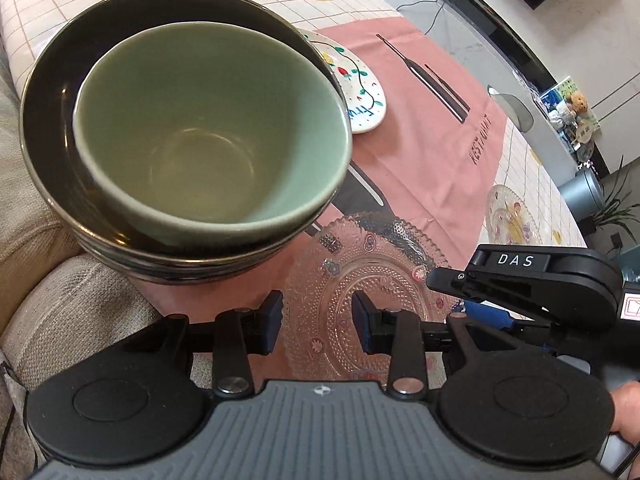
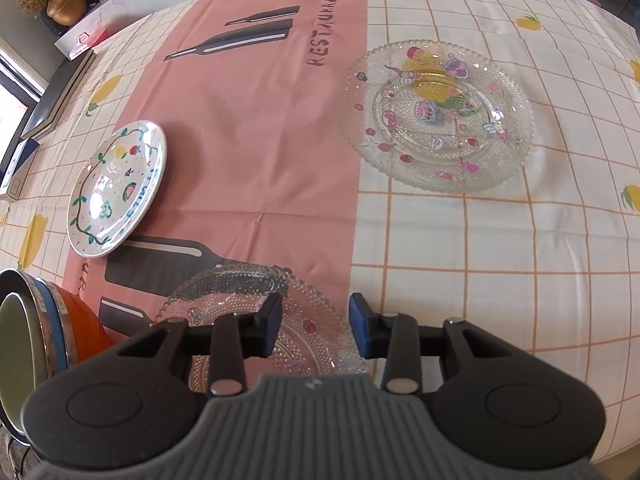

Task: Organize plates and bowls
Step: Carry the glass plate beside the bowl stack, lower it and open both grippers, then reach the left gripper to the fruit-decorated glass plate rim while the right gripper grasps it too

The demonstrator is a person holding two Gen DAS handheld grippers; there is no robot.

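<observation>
Bowls and plates, table lot.
Green bowl (image 1: pixel 208 136) sitting nested in black bowl (image 1: pixel 48 120); both grippers (image 1: pixel 318 322) (image 2: pixel 314 326) hovering agape, empty, over near glass plate (image 2: pixel 308 320); painted plate (image 2: pixel 116 188) and second glass plate (image 2: pixel 436 116) lying apart.

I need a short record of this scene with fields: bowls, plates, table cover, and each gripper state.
bowls: green bowl nested in dark bowl
plates: near glass plate; far glass plate; white painted plate; all apart
table cover: checked cloth with pink mat
left gripper: open, empty
right gripper: open, above near glass plate
</observation>
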